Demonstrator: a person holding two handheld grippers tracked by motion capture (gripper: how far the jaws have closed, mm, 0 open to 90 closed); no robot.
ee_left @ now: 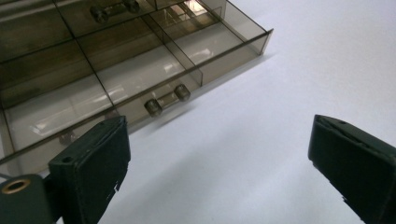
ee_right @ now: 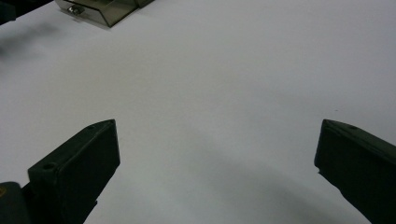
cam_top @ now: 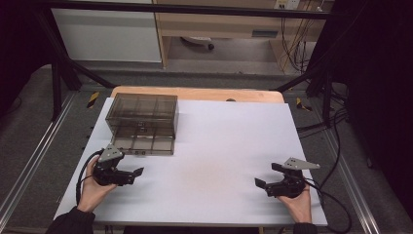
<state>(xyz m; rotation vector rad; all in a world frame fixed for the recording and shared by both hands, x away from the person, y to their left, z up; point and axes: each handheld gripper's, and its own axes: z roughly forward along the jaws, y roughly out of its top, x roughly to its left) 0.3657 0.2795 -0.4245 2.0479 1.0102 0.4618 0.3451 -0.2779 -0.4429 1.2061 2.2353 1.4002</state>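
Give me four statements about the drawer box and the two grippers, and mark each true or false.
1. The bottom drawer of the drawer box is pulled out. True.
2. The left gripper grips the drawer handle. False: its jaws are open, short of the handle.
3. The right gripper is open and holds nothing. True.
4. The pulled-out drawer is full of screws. False: its compartments look empty.

White table (cam_top: 219, 146); smoked-plastic drawer organiser (cam_top: 142, 114) at ten o'clock (bottom drawer (cam_top: 144, 145) pulled out); cables (cam_top: 294, 44) at one o'clock.
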